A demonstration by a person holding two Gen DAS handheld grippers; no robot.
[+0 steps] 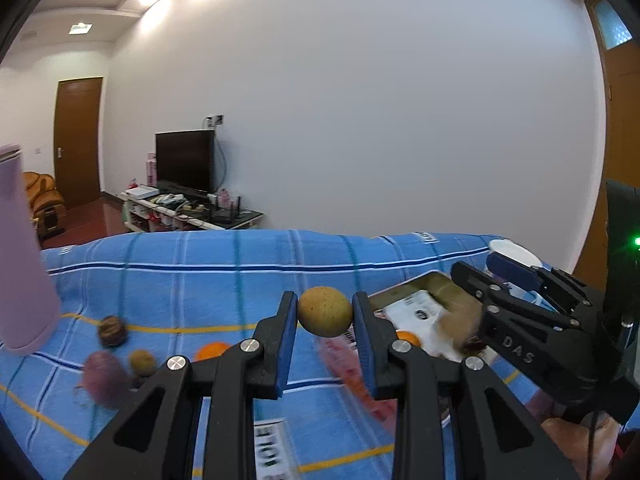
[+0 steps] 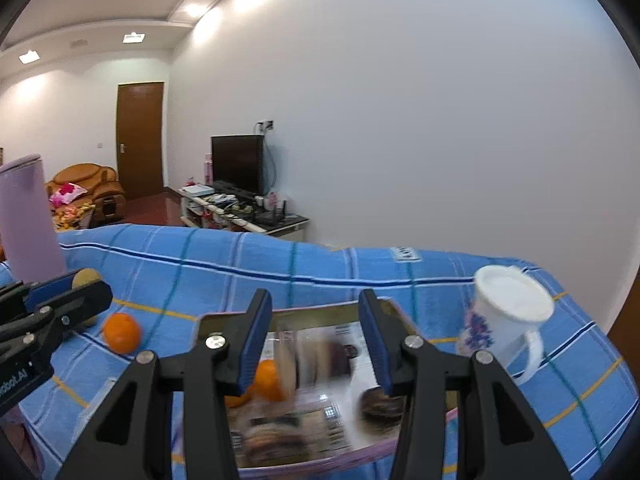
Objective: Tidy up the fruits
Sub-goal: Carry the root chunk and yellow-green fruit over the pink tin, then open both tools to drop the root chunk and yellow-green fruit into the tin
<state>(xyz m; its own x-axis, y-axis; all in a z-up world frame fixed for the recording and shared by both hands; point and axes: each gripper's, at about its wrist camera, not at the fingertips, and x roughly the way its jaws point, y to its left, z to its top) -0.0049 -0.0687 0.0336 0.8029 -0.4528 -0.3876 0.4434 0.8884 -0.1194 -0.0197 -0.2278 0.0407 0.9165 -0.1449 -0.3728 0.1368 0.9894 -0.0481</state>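
My left gripper (image 1: 325,312) is shut on a yellow-green speckled fruit (image 1: 325,311) and holds it above the blue checked cloth. The fruit also shows in the right wrist view (image 2: 86,276). My right gripper (image 2: 314,340) is open and empty over a metal tray (image 2: 212,322) lined with printed paper. The tray holds an orange (image 2: 266,380) and a dark brown fruit (image 2: 380,402). The tray also shows in the left wrist view (image 1: 416,280), with my right gripper (image 1: 486,276) above it. A loose orange (image 2: 122,332) lies left of the tray.
On the cloth at the left lie a dark wrinkled fruit (image 1: 113,332), a small brownish fruit (image 1: 142,362), a blurred purple fruit (image 1: 104,376) and an orange (image 1: 212,351). A lilac tumbler (image 2: 28,220) stands far left. A white flowered mug (image 2: 508,320) stands right of the tray.
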